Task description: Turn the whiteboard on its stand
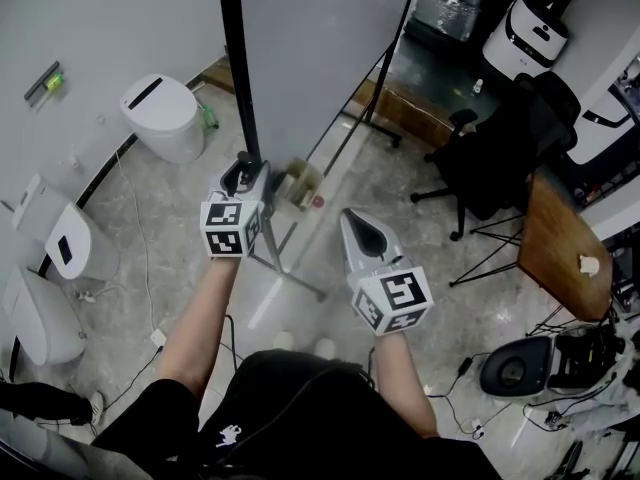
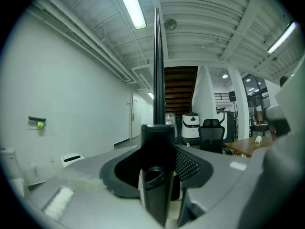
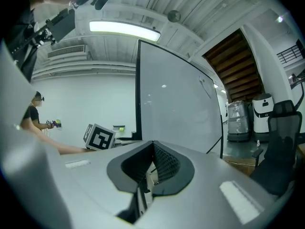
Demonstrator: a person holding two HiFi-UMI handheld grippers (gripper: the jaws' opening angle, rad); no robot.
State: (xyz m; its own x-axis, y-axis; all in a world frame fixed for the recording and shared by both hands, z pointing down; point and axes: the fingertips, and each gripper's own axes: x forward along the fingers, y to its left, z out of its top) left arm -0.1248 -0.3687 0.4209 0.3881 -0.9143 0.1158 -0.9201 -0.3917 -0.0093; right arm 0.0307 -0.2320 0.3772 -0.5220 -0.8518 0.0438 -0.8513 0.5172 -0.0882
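Marbled grey floor [image 1: 175, 238] underfoot. Right gripper [image 1: 352, 215] at 5 o'clock, forearm reaching forward, jaws closed together on nothing. Left gripper [image 1: 245, 165] at 10 o'clock of it, arm straight, clamped on black edge post [image 1: 240, 68] of whiteboard [image 1: 320, 58], upright at 12 o'clock.

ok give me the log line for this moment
left gripper: shut on whiteboard frame | right gripper: shut, empty, not touching it

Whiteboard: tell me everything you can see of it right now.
The whiteboard is a pale, blank-looking panel in a thin black frame, standing upright on its stand on the floor. The left gripper is shut on the frame's near vertical edge, low down; the right gripper is clear of it.
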